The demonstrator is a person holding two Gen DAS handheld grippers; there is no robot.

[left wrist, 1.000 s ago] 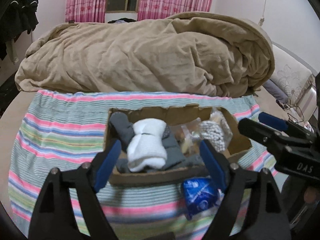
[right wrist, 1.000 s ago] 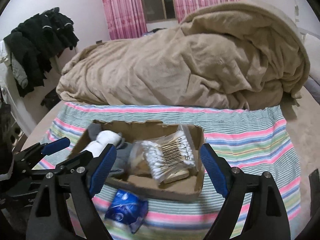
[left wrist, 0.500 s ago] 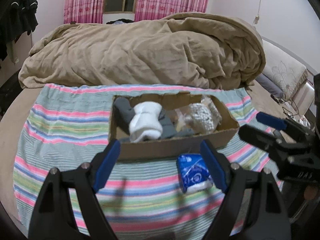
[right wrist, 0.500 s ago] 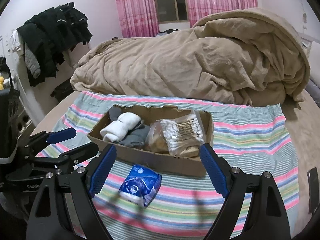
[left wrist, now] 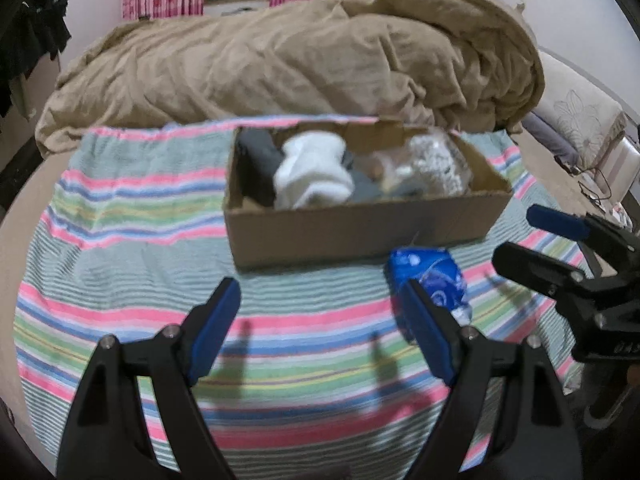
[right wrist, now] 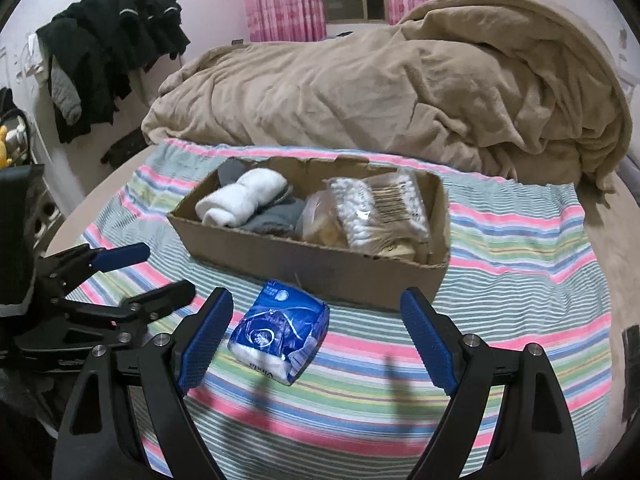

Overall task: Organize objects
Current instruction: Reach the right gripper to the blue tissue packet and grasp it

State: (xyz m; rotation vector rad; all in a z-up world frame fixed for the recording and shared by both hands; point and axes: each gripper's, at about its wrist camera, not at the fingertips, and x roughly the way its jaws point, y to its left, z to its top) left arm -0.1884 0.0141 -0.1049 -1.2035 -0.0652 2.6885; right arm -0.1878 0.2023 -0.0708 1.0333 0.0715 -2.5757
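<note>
Both hand-held grippers have pulled back from the open brown cardboard box (right wrist: pixel 308 256) on the striped pink, green and blue cloth (right wrist: pixel 520 256), which a second ago filled the space between their fingers and now sits farther off and higher in both views. The left gripper (left wrist: pixel 320 328), with black arms and blue pads, hangs spread wide and holding nothing above the cloth; the right gripper (right wrist: pixel 316 336) is likewise released and empty, its blue pads well apart.

The blue plastic tissue packet (right wrist: pixel 280 332) lies on the cloth just in front of the box's near wall, outside it, between the right gripper's fingers in the right wrist view and just behind the left gripper's right-hand pad in the left wrist view. It was partly hidden under the box edge a second ago; now its whole top face shows.

Inside the box, unmoved, lie a rolled white sock (right wrist: pixel 240 200) on grey cloth (right wrist: pixel 276 216), and a clear bag of cotton swabs (right wrist: pixel 380 212) at the other end. A rumpled tan blanket (right wrist: pixel 400 88) is heaped on the bed behind.
</note>
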